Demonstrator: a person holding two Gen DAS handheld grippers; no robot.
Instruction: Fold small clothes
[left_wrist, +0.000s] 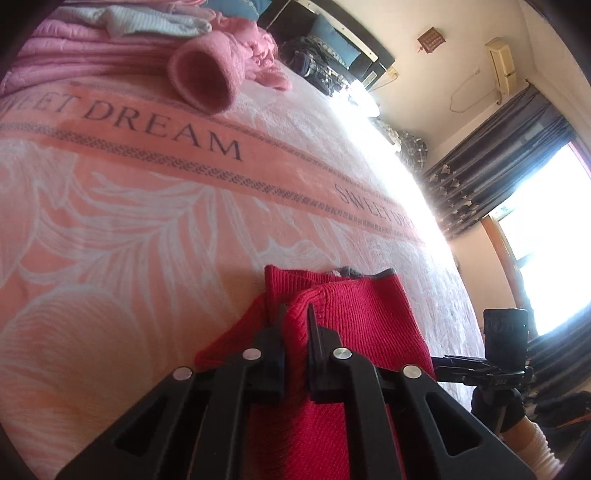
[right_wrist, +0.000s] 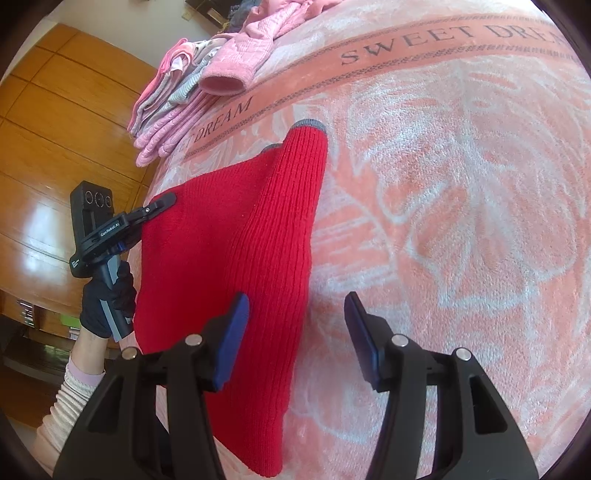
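Note:
A red knit sweater (right_wrist: 236, 258) with grey cuff trim lies on the pink bedspread (right_wrist: 461, 221), one sleeve stretched toward the far side. My left gripper (left_wrist: 295, 321) is shut on a bunched fold of the red knit sweater (left_wrist: 351, 325), lifting it slightly. In the right wrist view the left gripper (right_wrist: 162, 203) shows at the sweater's left edge, held by a gloved hand (right_wrist: 107, 302). My right gripper (right_wrist: 295, 336) stands open above the sweater's right edge, with nothing between its blue pads (right_wrist: 231, 347).
A stack of folded pink and white clothes (right_wrist: 173, 99) sits at the bed's far corner, with a loose pink garment (left_wrist: 207, 74) beside it. Wooden wardrobe doors (right_wrist: 55, 147) stand left of the bed. A curtained window (left_wrist: 535, 221) glares brightly.

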